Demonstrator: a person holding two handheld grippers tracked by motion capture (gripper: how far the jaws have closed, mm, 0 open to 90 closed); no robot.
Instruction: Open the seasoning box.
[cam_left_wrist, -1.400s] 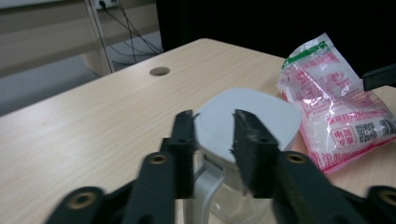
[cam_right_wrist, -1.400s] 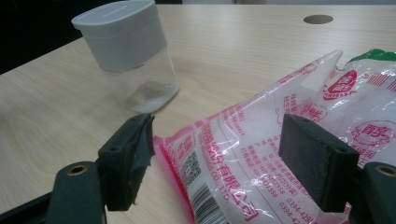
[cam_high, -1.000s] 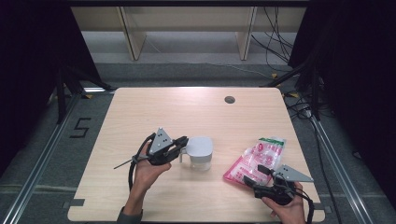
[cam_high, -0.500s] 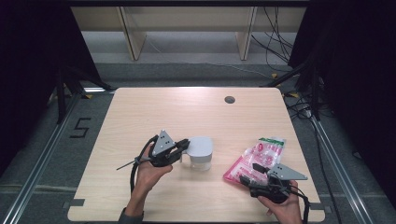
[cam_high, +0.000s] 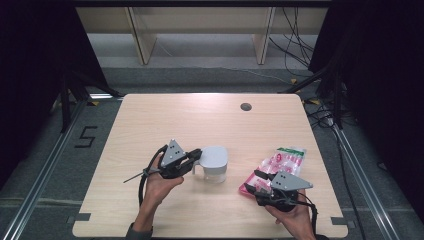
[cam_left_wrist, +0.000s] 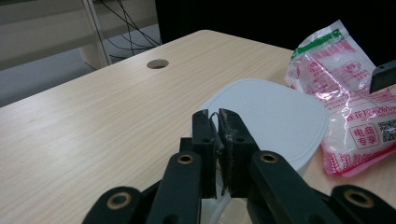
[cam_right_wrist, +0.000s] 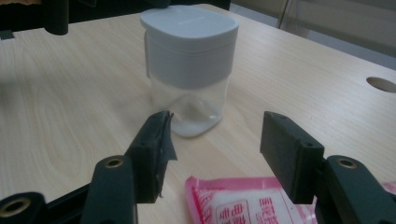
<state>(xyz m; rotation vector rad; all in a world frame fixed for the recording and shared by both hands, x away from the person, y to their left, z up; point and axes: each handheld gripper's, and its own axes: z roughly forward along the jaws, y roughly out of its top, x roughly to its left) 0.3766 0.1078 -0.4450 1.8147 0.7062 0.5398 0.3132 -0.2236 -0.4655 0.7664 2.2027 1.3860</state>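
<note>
A pale wooden table (cam_high: 165, 120) is ringed by dark curtains. The left gripper (cam_high: 192, 159) is clamped on a white-lidded jar's (cam_high: 214, 162) handle. The right gripper (cam_right_wrist: 212, 140), jaws just narrowing with nothing pinched, is seen above a pink bag (cam_high: 280, 162); printed lettering is legible in the left gripper view.

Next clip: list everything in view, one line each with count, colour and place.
container: one, clear body with a white lid, upright at mid-table
handle of the container: one, clear and thin, between the left gripper's jaws
bag: one, pink and white with a green top strip, flat near the table's right edge
table: one, light wood, round hole near the far edge
shelving: one unit, pale wood, beyond the table
left gripper: one, black, shut on the handle
right gripper: one, black, jaws closing but apart over the bag's near end
</note>
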